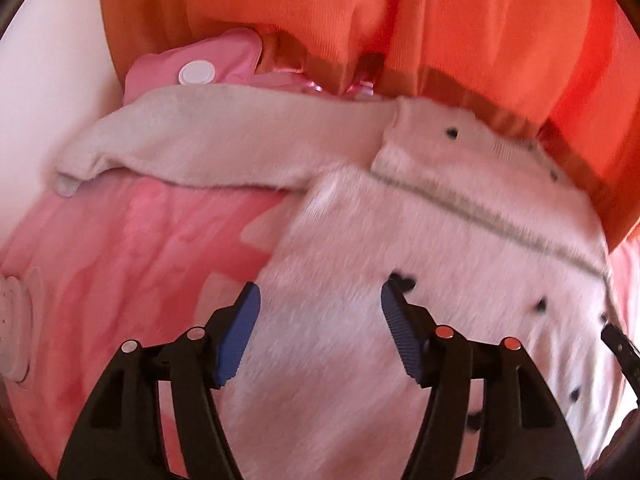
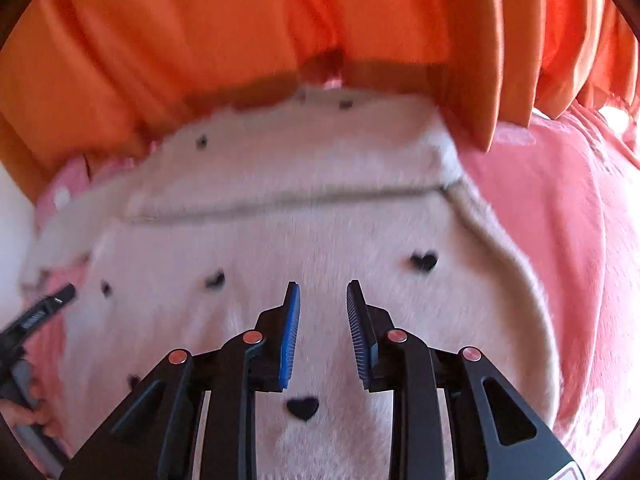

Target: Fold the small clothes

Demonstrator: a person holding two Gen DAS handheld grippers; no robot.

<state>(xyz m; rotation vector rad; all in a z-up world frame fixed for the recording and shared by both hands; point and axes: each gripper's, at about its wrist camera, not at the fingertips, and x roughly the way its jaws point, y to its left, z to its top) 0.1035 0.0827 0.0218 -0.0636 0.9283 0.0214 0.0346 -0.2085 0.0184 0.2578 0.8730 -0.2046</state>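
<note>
A small fluffy white sweater (image 1: 352,236) with little black hearts lies spread on a pink sheet (image 1: 128,248). One sleeve (image 1: 208,140) stretches out to the left. My left gripper (image 1: 320,292) is open just above the sweater's left part, holding nothing. In the right wrist view the sweater (image 2: 280,232) fills the middle. My right gripper (image 2: 322,292) hovers over its body, jaws partly open with a narrow gap, holding nothing. The tip of the left gripper (image 2: 48,304) shows at the left edge.
An orange curtain (image 1: 400,12) hangs along the far side, also in the right wrist view (image 2: 240,32). A pink item with a white round cap (image 1: 196,73) lies behind the sleeve. The pink sheet (image 2: 560,220) extends to the right. A white object (image 1: 14,320) sits at the left edge.
</note>
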